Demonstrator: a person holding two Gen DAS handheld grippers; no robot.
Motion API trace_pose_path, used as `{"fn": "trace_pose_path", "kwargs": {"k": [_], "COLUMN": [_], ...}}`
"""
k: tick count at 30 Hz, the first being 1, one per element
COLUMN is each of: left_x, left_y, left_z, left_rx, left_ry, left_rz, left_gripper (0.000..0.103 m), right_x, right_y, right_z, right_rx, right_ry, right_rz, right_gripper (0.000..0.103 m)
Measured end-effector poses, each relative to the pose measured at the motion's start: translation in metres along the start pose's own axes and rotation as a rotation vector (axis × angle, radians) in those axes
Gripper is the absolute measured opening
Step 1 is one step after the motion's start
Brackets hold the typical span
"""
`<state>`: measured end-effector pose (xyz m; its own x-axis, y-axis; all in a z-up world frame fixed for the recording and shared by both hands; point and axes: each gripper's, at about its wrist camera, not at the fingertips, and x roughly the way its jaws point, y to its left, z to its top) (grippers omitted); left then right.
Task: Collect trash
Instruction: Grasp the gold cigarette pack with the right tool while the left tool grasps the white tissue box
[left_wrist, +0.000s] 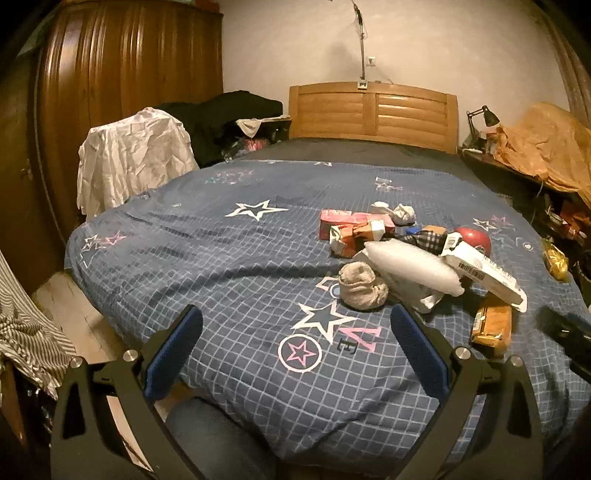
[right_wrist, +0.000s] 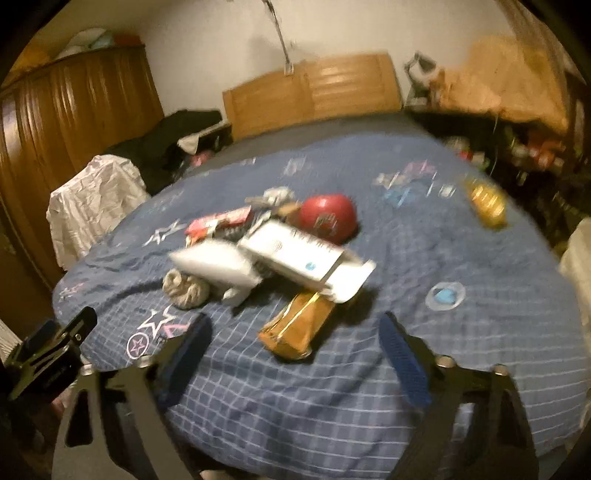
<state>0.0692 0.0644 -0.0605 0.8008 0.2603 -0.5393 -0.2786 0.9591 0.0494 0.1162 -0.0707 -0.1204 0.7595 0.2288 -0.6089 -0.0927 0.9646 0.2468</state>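
Note:
A heap of trash lies on the blue star-print bed cover (left_wrist: 229, 258). It holds a white air pillow (left_wrist: 413, 266), a white carton (left_wrist: 484, 271), an orange wrapper (left_wrist: 493, 326), a red box (left_wrist: 351, 221), a grey sock ball (left_wrist: 362, 286) and a red ball (left_wrist: 474, 240). My left gripper (left_wrist: 299, 354) is open and empty, short of the sock ball. My right gripper (right_wrist: 295, 354) is open and empty, just in front of the orange wrapper (right_wrist: 295, 326). The right view is blurred. It shows the carton (right_wrist: 306, 258), air pillow (right_wrist: 218, 266) and red ball (right_wrist: 328, 218).
A wooden headboard (left_wrist: 373, 114) stands at the far end. A wardrobe (left_wrist: 122, 74) and a chair draped in white cloth (left_wrist: 133, 155) are on the left. A cluttered desk (left_wrist: 535, 155) is on the right. A yellow packet (left_wrist: 554, 258) and a clear lid (right_wrist: 445, 295) lie apart on the cover.

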Motion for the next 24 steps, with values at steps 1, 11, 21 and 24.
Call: {"fn": "trace_pose_path", "kwargs": {"k": [1,11,21,24], "left_x": [0.001,0.015,0.015,0.016], "left_y": [0.0,0.015,-0.008,-0.019], "left_z": [-0.001,-0.002,-0.007,-0.008], "left_rx": [0.003,-0.03,0.02,0.044], "left_ry": [0.004,0.039,0.057,0.07], "left_rz": [-0.001,0.026,-0.012,-0.024], "left_gripper": [0.098,0.098,0.098,0.098], "right_x": [0.011,0.087,0.025,-0.005], "right_y": [-0.001,-0.011,-0.05,-0.079], "right_z": [0.0,-0.005,-0.021,-0.033], "right_rx": [0.022,0.18,0.208,0.264], "right_ry": [0.033,0.179,0.179,0.169], "right_rz": [0.008,-0.009,0.045,0.034], "right_gripper": [0.072,0.048,0.031,0.032]}}
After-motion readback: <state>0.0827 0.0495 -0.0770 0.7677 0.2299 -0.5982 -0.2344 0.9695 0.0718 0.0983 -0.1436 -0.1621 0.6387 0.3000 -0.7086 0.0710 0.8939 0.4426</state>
